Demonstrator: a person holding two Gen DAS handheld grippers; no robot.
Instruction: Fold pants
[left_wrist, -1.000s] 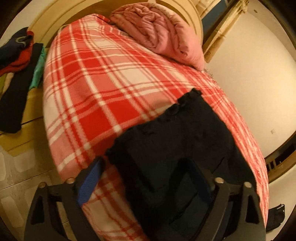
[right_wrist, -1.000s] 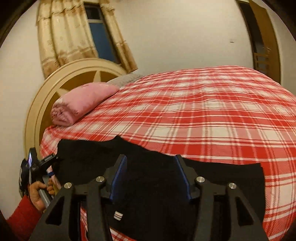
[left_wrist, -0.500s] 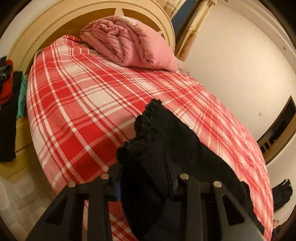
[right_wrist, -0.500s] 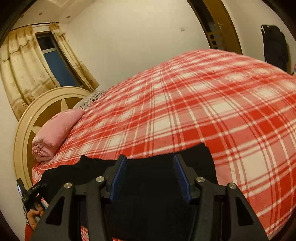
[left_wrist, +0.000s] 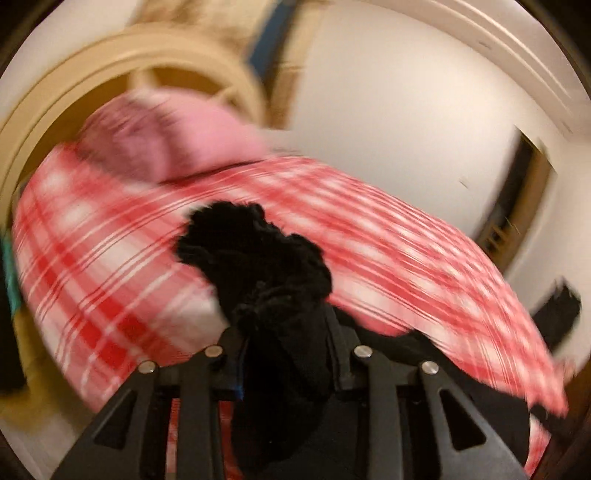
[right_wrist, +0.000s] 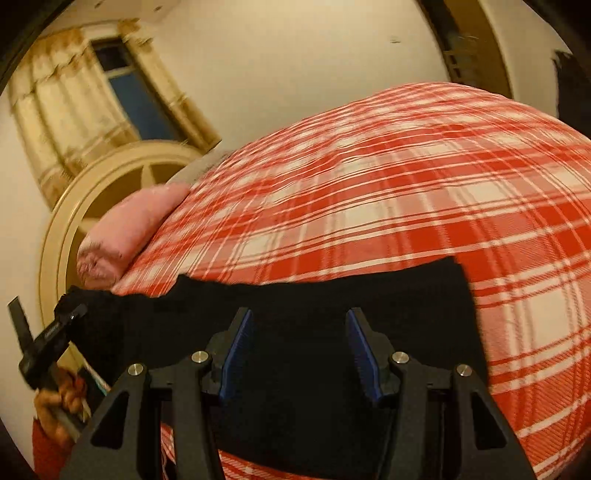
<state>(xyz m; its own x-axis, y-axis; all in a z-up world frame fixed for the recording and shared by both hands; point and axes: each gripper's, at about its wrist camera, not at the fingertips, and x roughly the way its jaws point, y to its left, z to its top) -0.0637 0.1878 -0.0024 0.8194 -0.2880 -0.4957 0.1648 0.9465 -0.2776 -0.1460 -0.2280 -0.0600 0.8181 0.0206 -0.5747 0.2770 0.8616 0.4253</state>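
The left claw (left_wrist: 284, 354) is closing, its jaws pinching a bunched end of the black pants (left_wrist: 258, 258), which rises clear of the plaid bed (left_wrist: 110, 288) (this view is blurred); the rest of the pants (right_wrist: 332, 302) lies flat at the bed's near edge under the right claw (right_wrist: 301, 354), whose jaws gape apart, grasping nothing.

A bed (right_wrist: 369, 192) is covered by a red-and-white plaid blanket (right_wrist: 406, 177). A rolled pink quilt (right_wrist: 129, 229) is laid at the head end, against the cream arched headboard (right_wrist: 110, 177). Black pants (right_wrist: 332, 295) are spread across the near edge of the blanket, one end being bunched and raised off it.
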